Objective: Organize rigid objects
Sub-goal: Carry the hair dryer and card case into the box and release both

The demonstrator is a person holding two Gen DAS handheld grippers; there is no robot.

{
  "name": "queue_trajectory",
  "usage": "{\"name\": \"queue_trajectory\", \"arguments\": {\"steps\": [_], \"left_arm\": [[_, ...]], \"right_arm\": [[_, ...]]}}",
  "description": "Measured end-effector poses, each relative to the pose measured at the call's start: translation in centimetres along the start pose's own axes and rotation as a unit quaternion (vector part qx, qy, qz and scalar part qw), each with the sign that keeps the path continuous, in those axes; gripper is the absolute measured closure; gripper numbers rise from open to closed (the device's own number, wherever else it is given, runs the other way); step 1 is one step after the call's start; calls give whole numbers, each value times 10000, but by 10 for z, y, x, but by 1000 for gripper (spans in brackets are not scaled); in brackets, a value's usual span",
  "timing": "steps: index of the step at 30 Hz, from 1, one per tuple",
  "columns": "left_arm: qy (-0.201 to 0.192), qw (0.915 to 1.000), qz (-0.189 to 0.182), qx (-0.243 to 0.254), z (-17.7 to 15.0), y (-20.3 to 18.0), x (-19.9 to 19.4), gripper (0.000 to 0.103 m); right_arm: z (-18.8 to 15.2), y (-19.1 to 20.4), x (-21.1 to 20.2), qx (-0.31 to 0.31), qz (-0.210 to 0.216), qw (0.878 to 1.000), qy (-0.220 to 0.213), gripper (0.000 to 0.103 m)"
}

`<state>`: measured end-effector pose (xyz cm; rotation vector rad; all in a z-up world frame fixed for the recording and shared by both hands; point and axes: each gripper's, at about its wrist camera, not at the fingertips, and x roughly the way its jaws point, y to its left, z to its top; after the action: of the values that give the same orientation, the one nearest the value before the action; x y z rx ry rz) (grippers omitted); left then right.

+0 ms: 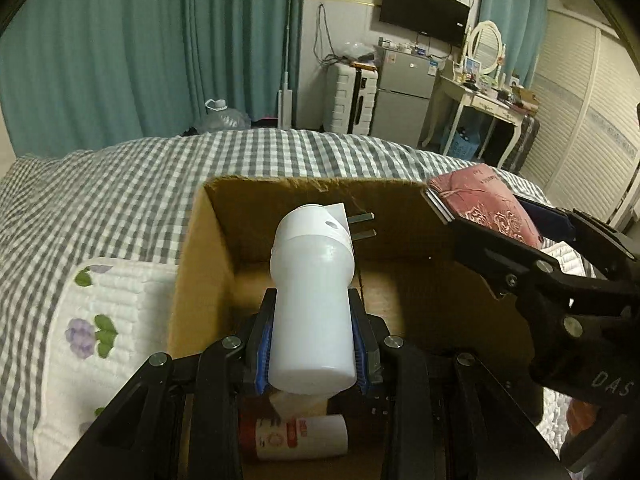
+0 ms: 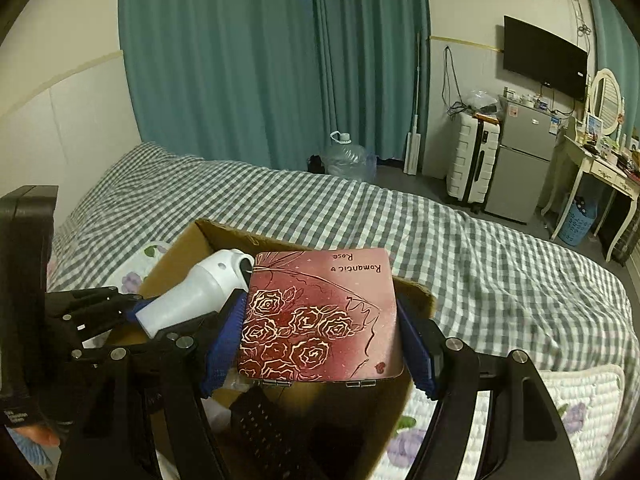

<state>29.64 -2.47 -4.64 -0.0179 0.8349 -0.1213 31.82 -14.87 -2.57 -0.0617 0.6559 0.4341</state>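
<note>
Lying at far left on the checked bed (image 1: 132,168): a white quilted pad with purple flowers (image 1: 100,320), touching the outer wall of an open cardboard box (image 1: 192,256). Hovering over that box, the left claw (image 1: 312,344), blue pads pinching the flanks of a white plastic plug-in device (image 1: 312,280), two metal prongs pointing right near its rounded far end; no writing legible on it. Lower down inside the box, under the claw, a white cylinder with a red-printed label (image 1: 300,438), lettering too blurred to read. Further right, the right claw (image 1: 492,216), spread wide and clamped on the opposite edges of a flat dark-red tin (image 2: 320,316), held above the right-hand part of the box, roughly level. Printed on the lid, upside down in the right wrist view: "Romantic" with a small heart, and "Rose" beside it, above a line drawing of a rose bouquet; two small hinges along the near edge. Stamped on the right claw's black body, in the left wrist view: "DAS", the remainder cut off. Beneath the tin inside the box, a dark perforated object (image 2: 260,420), not identifiable. Against the back wall at right, a wall-mounted television (image 1: 424,10), brand mark too small to read.
</note>
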Motion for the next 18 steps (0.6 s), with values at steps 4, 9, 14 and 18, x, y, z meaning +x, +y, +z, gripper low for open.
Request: {"name": "queue_trajectory", "arguments": {"steps": [4, 9, 14, 18], "left_arm": [[8, 9999, -116, 4, -4, -3, 1, 44], [-2, 9999, -165, -15, -11, -10, -19, 43], [-171, 9997, -137, -107, -27, -10, -66, 36], [-319, 9995, 42, 1, -45, -7, -105, 34]], "right_arm": [[-4, -11, 7, 330, 187, 9993, 21, 25], [-5, -18, -22, 461, 156, 9986, -205, 15], [-9, -10, -69, 177, -226, 9990, -355, 7], [-20, 5, -110, -144, -533, 9975, -448, 0]]}}
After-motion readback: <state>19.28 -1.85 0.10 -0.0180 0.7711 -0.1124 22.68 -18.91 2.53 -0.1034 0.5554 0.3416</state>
